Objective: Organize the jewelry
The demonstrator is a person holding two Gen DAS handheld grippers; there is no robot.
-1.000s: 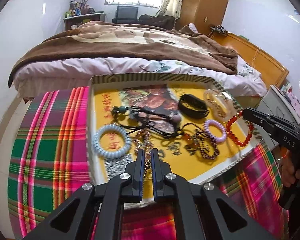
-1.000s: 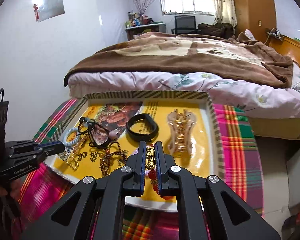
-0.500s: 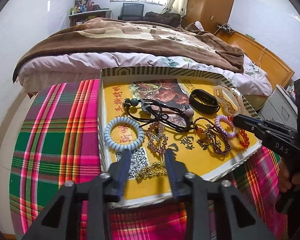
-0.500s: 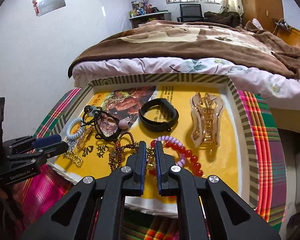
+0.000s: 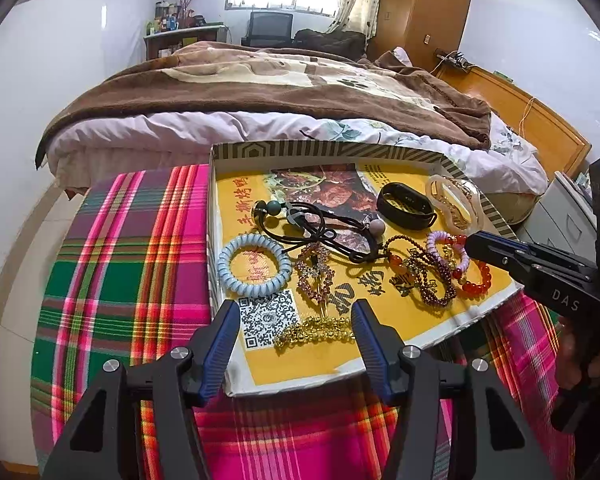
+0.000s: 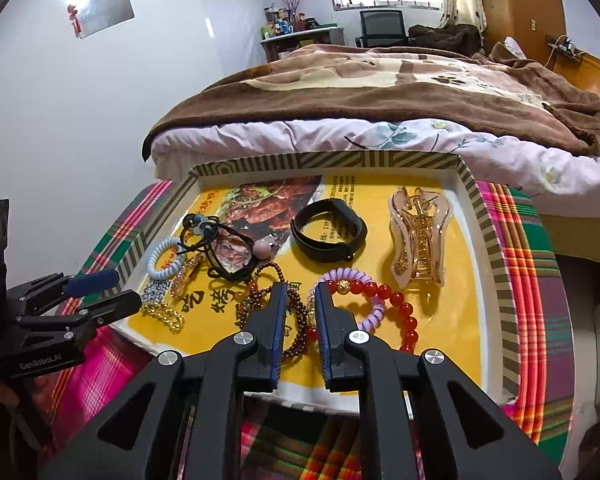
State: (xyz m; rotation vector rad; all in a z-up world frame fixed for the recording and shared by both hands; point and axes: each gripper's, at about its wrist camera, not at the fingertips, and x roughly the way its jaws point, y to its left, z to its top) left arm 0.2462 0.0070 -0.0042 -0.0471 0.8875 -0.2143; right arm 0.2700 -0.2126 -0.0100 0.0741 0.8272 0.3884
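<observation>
A shallow yellow-lined box tray (image 5: 332,148) (image 6: 496,248) on a plaid cloth holds the jewelry. My left gripper (image 5: 292,320) is open over the tray's near edge, its fingers either side of a gold chain (image 5: 312,330). A pale blue coil bracelet (image 5: 254,266), black cord necklace (image 5: 320,228), black band (image 5: 406,206) and clear hair claw (image 5: 454,206) lie beyond. My right gripper (image 6: 300,300) is partly open and empty above a dark bead bracelet (image 6: 296,320), beside a red bead bracelet (image 6: 396,304) and purple coil (image 6: 372,316).
The plaid cloth (image 5: 128,264) covers the table around the tray. A bed with a brown blanket (image 5: 280,88) stands right behind it. A white drawer unit (image 5: 564,216) is at the right. The left gripper also shows at the tray's left corner in the right wrist view (image 6: 100,292).
Both grippers have opened: the left let go of the gold chain and pulled back, opening wide. The right released the red bead bracelet onto the tray and opened partway.
</observation>
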